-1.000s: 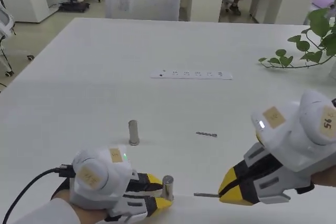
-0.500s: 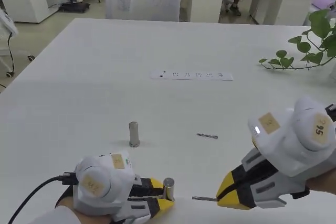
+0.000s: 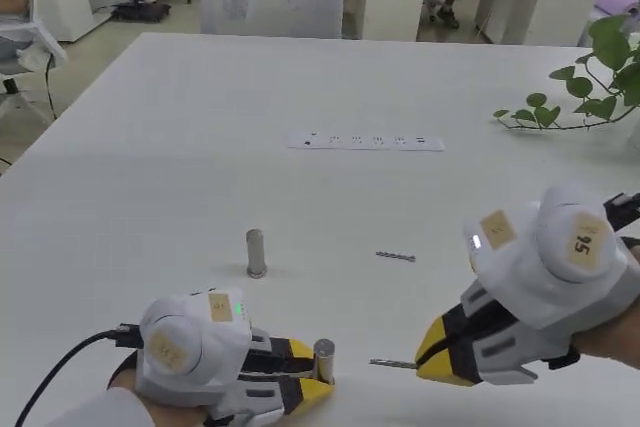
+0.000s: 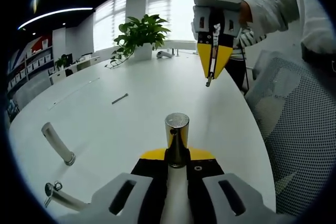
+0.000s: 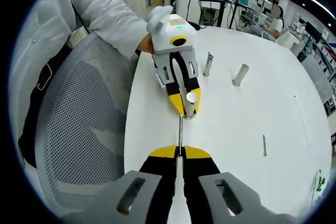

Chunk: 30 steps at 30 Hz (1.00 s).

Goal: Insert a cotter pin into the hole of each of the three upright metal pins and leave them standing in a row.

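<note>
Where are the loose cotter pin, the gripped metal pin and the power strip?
loose cotter pin [image 3: 395, 256], head view, middle of its shaft.
gripped metal pin [image 4: 177, 135], left gripper view, side of its body below the top.
power strip [image 3: 365, 143], head view, centre of its top face.

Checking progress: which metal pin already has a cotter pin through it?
The pin at the left gripper view's bottom-left, with a looped cotter pin at its top. The gripped pin and the free-standing pin are bare.
</note>
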Each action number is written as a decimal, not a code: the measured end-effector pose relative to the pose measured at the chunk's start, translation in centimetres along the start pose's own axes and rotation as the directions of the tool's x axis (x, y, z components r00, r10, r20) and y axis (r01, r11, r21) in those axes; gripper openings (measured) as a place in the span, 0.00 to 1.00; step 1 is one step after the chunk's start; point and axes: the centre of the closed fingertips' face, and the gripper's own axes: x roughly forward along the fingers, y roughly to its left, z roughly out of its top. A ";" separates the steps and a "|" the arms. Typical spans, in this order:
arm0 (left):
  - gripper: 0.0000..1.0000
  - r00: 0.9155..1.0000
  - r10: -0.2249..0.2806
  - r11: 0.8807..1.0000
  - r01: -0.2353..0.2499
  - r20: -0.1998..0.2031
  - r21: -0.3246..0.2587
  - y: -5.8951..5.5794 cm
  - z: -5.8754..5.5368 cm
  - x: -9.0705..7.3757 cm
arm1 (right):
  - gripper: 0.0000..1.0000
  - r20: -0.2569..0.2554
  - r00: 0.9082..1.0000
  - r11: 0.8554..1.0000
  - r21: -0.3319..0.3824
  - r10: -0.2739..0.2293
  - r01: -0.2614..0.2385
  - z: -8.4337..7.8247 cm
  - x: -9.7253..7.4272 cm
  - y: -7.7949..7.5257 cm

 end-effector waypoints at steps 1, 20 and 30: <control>0.11 1.000 0.000 1.000 0.000 0.001 0.000 0.0 0.0 0.0 | 0.04 -0.004 1.000 1.000 0.002 -0.004 0.004 0.0 0.1 -0.1; 0.11 1.000 0.000 1.000 0.000 0.020 -0.002 -0.2 0.2 0.0 | 0.04 -0.073 0.997 0.999 0.043 -0.021 0.024 -0.5 1.4 -1.0; 0.11 1.000 -0.001 1.000 0.001 0.030 -0.001 -0.2 0.2 0.1 | 0.04 -0.115 0.993 0.999 0.034 -0.011 0.015 0.1 1.8 -1.2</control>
